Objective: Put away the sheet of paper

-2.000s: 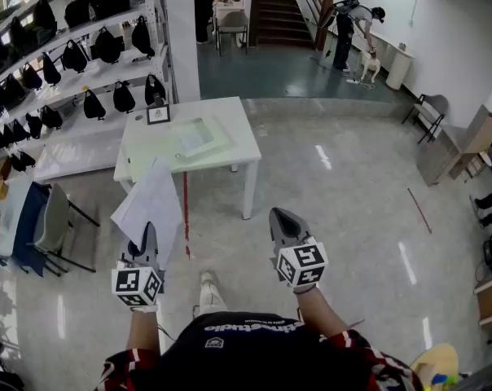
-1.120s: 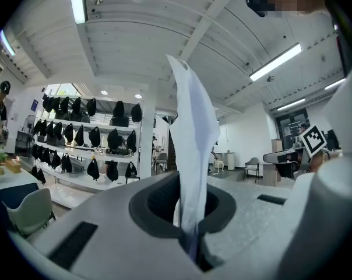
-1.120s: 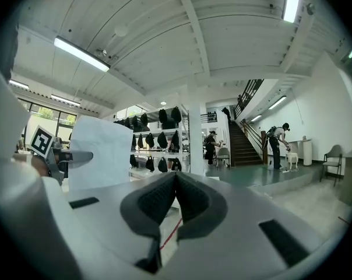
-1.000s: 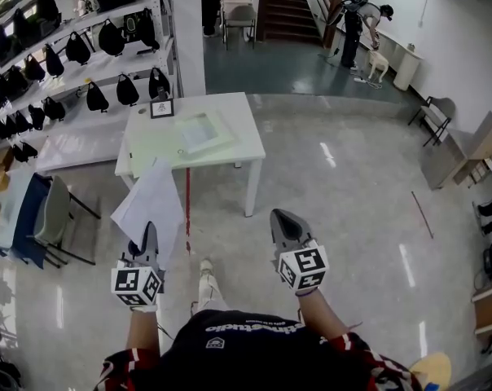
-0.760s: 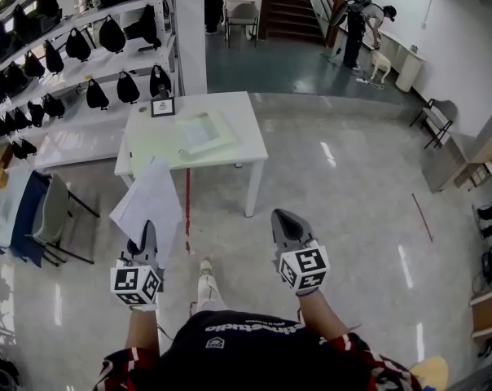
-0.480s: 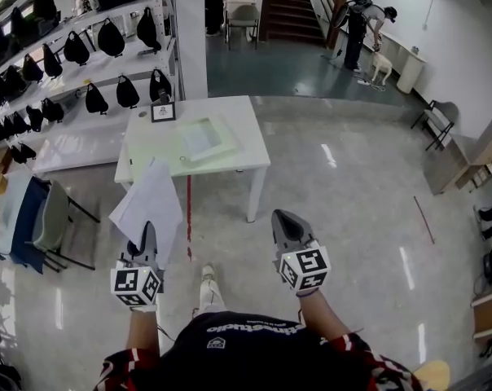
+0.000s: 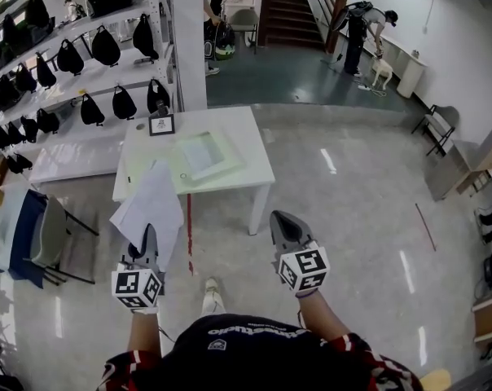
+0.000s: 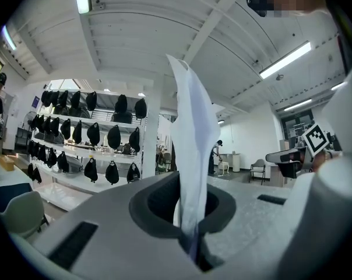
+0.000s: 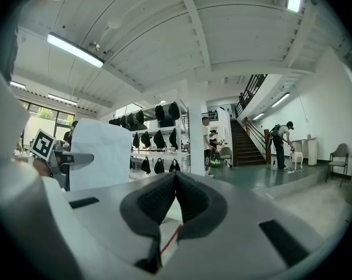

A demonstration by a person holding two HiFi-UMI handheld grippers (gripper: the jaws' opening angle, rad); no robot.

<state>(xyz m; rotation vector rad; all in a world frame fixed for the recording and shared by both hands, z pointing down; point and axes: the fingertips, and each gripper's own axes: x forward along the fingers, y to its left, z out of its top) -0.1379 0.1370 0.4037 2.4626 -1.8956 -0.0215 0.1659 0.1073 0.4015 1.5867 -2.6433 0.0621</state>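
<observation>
A white sheet of paper (image 7: 151, 206) stands upright, pinched by its lower edge in my left gripper (image 7: 148, 231), which is shut on it. In the left gripper view the sheet (image 8: 193, 150) rises from between the closed jaws of that gripper (image 8: 190, 238) and curls at the top. My right gripper (image 7: 277, 217) is held level beside it, shut with nothing in it; in the right gripper view its tips (image 9: 175, 175) meet. That view also shows the sheet (image 9: 100, 150) off to the left. Both grippers hang in the air over the floor, short of a white table (image 7: 250, 149).
On the table lie a clear flat tray (image 7: 204, 155) and a small picture frame (image 7: 160, 125). Shelves of black bags (image 7: 83, 63) and a low white bench (image 7: 71, 161) stand to the left, with a chair (image 7: 54, 235) nearer. A red line (image 7: 189, 235) runs along the floor. People stand far back.
The table has drawn a little nearer and sits lower in the head view as the person walks toward it. Both grippers keep their pose, the sheet still held.
</observation>
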